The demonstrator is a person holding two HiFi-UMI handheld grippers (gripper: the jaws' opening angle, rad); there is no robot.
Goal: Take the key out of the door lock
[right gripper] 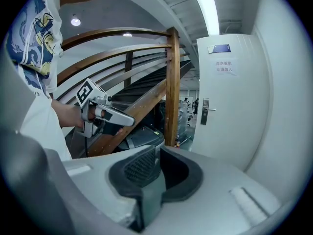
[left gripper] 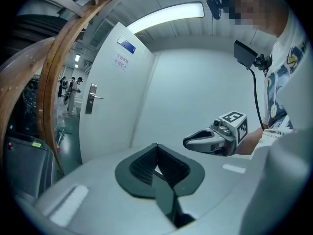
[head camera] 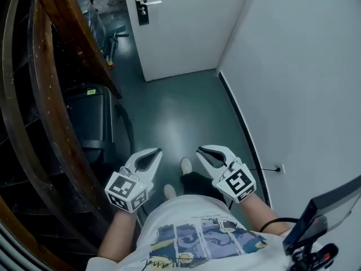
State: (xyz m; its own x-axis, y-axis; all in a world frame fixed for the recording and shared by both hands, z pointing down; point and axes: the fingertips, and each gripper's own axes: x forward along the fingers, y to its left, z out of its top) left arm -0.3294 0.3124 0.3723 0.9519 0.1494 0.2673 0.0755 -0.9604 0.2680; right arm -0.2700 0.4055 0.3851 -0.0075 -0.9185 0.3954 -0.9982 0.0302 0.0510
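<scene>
Head view looks steeply down a narrow passage. A plain white wall point(head camera: 304, 66) fills the right side, and a dark green floor point(head camera: 180, 112) runs ahead to a white door point(head camera: 192, 27) at the far end. A curved wooden staircase point(head camera: 51, 95) sweeps along the left, with a black machine point(head camera: 90, 117) tucked under it. The person, in a white printed T-shirt point(head camera: 203, 236), stands at the bottom of the frame with two pale shoes point(head camera: 185, 164) on the floor just ahead.

Both tools are held out in front at about the same height, near each other but apart, and both are well short of the door. The left gripper point(head camera: 157, 151) is clenched, with its ribbed pads meeting at the tips and nothing between them in the left gripper view. The right gripper point(head camera: 201, 150) is likewise closed on nothing, its dark pads together in the right gripper view.

A dark lock plate point(head camera: 142, 5) with a silver lever handle point(head camera: 152, 3) sits near the door's left edge, far from both tools. A small paper notice point(right gripper: 224, 67) hangs higher on the door. The key belongs at that lock plate, but it is too small to make out in any view.
</scene>
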